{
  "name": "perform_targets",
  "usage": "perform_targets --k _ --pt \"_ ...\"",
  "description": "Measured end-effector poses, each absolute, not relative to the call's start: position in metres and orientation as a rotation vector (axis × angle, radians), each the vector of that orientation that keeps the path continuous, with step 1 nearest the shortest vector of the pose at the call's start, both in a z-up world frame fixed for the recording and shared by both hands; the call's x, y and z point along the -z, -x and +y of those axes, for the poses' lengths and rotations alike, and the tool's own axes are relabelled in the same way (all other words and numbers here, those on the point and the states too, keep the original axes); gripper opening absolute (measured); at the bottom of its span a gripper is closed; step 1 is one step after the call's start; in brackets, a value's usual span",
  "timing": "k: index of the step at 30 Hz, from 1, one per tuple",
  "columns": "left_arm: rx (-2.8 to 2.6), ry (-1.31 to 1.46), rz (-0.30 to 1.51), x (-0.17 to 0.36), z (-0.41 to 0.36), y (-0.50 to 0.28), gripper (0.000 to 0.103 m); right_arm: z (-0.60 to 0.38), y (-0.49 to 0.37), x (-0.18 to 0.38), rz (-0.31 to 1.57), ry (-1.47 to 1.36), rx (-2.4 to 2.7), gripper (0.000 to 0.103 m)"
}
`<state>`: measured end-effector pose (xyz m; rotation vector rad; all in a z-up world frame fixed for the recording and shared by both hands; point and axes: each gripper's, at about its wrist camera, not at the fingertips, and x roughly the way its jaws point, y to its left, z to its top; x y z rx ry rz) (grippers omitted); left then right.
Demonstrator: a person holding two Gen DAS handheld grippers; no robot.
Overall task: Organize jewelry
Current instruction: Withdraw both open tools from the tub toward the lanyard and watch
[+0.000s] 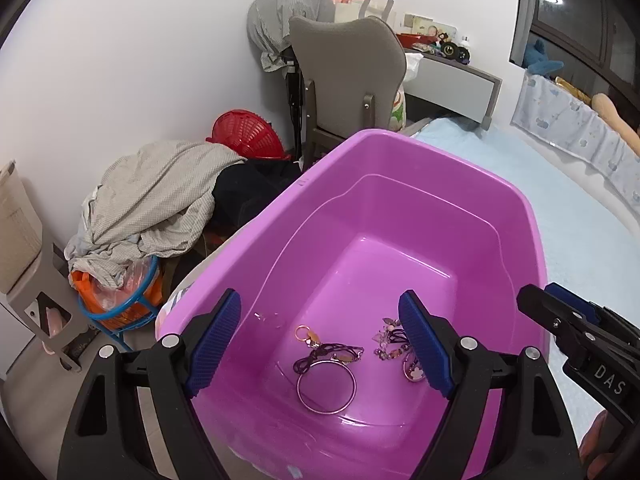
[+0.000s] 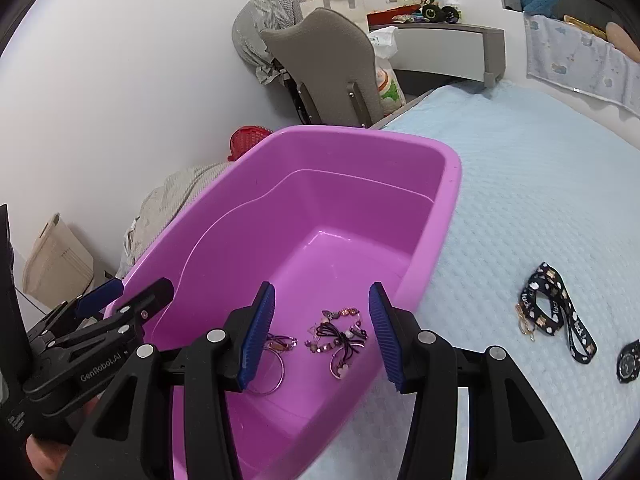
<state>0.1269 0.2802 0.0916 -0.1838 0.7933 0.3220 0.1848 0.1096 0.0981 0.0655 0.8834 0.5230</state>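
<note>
Two hand-held grippers, both over a pink plastic tub on a light blue bed cover.

Left hand-held gripper: lower centre of the left wrist view, blue ribbed pads spread wide, nothing between them. It shows again at the lower left of the right wrist view.

Right hand-held gripper: lower centre of the right wrist view, pads apart, nothing held. Its black body enters the left wrist view at the lower right edge.

Tub contents, all on the tub floor, lower centre of both views:
- metal bangle, lying flat, nearest the camera;
- dark cord necklace with a small pendant, touching the bangle's far edge;
- small ring charm, just beyond the cord;
- beaded bracelet cluster, pink and purple beads tangled with dark cord, to the right of the bangle, a ring with a pale charm at its near end.

Items outside the tub, on the bed cover, right side of the right wrist view:
- black patterned lanyard with a gold clasp, well apart from the tub;
- dark wristwatch, just right of the lanyard, partly cut by the frame edge.

Background, upper centre: grey chair; left of centre: heap of pale cloth, red basket.
</note>
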Motion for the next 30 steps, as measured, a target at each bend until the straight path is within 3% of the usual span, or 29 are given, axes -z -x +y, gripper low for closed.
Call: perform_targets --k 14,30 --pt "-0.27 0.17 0.755 -0.112 0.246 -0.09 0.08 0.057 -0.119 -0.116 0.812 -0.114 -0.493 0.047" --pt "-0.053 0.113 0.722 -0.11 0.129 -0.046 0.08 -0.108 0.011 -0.099 0.735 -0.207 -0.196 0.049"
